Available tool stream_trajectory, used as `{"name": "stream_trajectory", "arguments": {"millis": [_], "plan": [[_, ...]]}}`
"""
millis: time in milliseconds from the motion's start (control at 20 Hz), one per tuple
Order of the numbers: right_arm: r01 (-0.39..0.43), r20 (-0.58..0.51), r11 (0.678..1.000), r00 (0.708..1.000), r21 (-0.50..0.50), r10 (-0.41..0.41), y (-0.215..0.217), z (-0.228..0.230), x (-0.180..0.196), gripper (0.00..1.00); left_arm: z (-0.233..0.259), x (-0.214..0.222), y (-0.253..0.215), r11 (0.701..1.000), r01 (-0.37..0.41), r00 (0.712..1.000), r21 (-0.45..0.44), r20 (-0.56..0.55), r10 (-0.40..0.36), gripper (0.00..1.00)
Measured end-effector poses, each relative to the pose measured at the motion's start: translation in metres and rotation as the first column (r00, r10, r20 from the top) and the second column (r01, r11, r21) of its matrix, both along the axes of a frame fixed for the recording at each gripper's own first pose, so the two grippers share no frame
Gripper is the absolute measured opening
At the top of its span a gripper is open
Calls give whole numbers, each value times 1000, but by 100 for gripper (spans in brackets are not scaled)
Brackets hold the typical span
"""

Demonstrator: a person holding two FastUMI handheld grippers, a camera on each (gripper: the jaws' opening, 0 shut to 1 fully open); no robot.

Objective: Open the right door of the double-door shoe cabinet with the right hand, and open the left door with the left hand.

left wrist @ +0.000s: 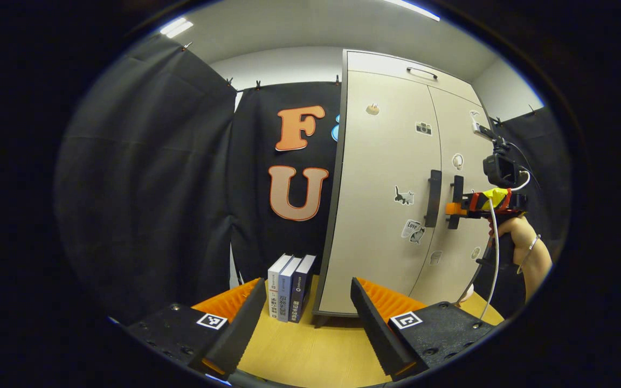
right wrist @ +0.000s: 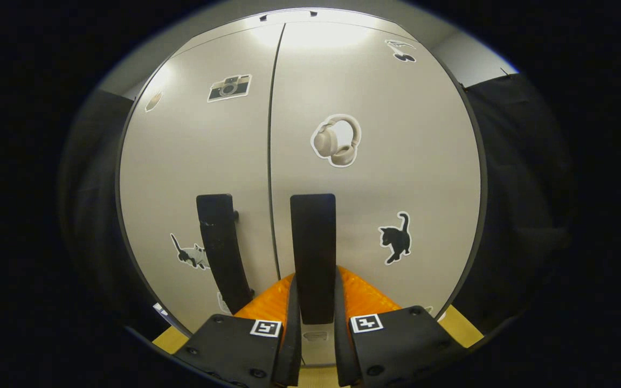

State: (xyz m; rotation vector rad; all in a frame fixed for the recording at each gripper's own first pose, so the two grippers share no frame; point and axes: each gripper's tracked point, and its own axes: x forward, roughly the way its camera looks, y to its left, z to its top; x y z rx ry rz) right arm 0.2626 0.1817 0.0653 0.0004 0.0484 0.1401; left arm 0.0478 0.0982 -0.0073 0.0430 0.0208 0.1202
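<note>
The right gripper [right wrist: 315, 318] is clamped on the right door's handle [right wrist: 313, 253], ready to pull that still-closed door [right wrist: 397, 178], while the left gripper [left wrist: 308, 318] waits near with fingers apart, well short of the left door's handle [left wrist: 433, 198].

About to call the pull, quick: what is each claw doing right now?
Left claw: open, holding nothing, well back from the shoe cabinet.
Right claw: closed on the right door handle, one finger on each side.

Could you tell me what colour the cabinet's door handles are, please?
Black; the right door handle shows best in the right gripper view.
</note>
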Motion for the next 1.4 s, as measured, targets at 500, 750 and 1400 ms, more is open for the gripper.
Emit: {"name": "stream_trajectory", "arguments": {"millis": [500,750,1400], "plan": [[-54,-35,997,998,52,55,-4,-3,-20,17,8,-38,-3,1000,-18,999,-14,27,18,94],[-69,-37,997,997,37,71,-11,0,-31,17,19,-64,-9,1000,-22,998,-8,52,23,94],[-87,-39,996,995,-13,87,-33,2,-55,17,30,-105,-37,1000,-7,997,1,76,7,94]]}}
